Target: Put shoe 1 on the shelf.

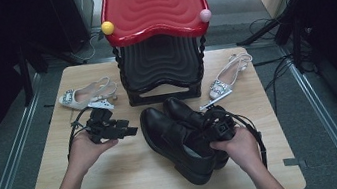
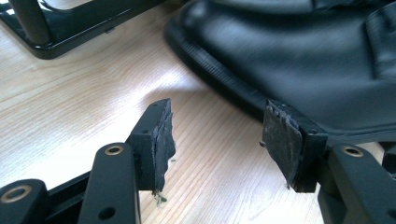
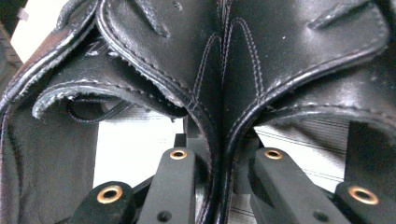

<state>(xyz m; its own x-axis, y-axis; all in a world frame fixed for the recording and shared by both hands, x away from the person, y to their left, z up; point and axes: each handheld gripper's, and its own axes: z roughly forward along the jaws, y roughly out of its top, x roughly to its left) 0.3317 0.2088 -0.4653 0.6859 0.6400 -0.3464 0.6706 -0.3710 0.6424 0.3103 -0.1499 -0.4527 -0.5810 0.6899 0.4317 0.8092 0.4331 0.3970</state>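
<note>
The black boots [image 1: 182, 133] look like smooth, slightly glossy leather with stitched seams. The table [image 1: 134, 180] is pale matt wood grain. The red stool seat [image 1: 152, 1] shines like glossy plastic.

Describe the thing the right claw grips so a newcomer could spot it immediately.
Start at the red-topped shoe rack at the table's far edge. Just in front lies a pair of black boots, collars pinched by the right claw. They are dark and bulky, unlike the pale heeled sandals nearby.

Black leather boots [image 1: 178, 136], white jewelled slingback shoes [image 1: 86, 94], a red-topped black rack [image 1: 153, 5], pale woodgrain table [image 1: 134, 180].
</note>
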